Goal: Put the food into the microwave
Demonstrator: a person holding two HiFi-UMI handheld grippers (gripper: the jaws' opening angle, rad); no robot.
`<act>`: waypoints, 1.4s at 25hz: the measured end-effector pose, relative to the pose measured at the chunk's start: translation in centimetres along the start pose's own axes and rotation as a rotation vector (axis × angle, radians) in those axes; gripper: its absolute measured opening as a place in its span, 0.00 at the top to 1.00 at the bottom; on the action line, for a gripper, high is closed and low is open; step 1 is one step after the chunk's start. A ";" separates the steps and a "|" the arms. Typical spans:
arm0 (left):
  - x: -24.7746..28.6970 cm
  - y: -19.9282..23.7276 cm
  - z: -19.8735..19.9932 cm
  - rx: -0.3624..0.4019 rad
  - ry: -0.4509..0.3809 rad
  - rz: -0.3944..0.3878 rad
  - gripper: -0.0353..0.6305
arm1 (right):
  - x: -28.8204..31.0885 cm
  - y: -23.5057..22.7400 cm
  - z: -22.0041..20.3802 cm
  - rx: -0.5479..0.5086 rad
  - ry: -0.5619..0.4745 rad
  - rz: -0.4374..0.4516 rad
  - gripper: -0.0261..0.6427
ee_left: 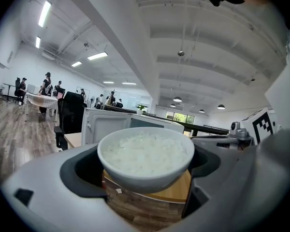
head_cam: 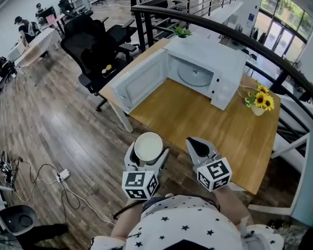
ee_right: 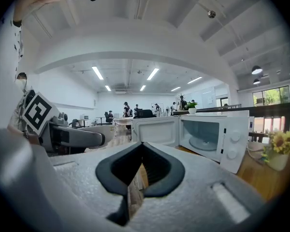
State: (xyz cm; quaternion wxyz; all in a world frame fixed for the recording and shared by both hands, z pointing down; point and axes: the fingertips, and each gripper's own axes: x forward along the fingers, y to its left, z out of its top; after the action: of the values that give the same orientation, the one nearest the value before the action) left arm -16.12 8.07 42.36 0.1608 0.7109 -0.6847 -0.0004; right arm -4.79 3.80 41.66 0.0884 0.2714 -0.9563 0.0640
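Two grippers are held off the bench's point(head_cam: 208, 134) near edge. The left gripper view shows the left gripper point(ee_left: 145, 180) clamped around a white bowl point(ee_left: 144, 154) heaped with rice. The right gripper view shows the right gripper point(ee_right: 141, 178) pressed together, empty. Only the head view places the bowl over the floor, well apart from the open-doored microwave point(head_cam: 198, 72) by the far edge.

Glossy bowl point(ee_left: 144, 177), matt wood table point(head_cam: 198, 120), smooth microwave point(head_cam: 225, 62)
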 end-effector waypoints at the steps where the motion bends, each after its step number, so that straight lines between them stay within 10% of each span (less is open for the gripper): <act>1: 0.3 0.2 0.0 0.001 0.003 -0.004 0.21 | 0.2 -0.1 0.0 0.000 0.001 -0.007 0.95; 35: 23.1 2.1 3.5 0.080 0.074 -0.133 0.21 | 11.3 -14.8 1.1 0.059 0.020 -0.121 0.95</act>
State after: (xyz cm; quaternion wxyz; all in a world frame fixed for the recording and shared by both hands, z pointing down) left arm -17.54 -15.26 44.56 0.1571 0.7603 -0.6289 0.0424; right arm -6.54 -14.63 44.03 0.0934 0.3306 -0.9349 0.0895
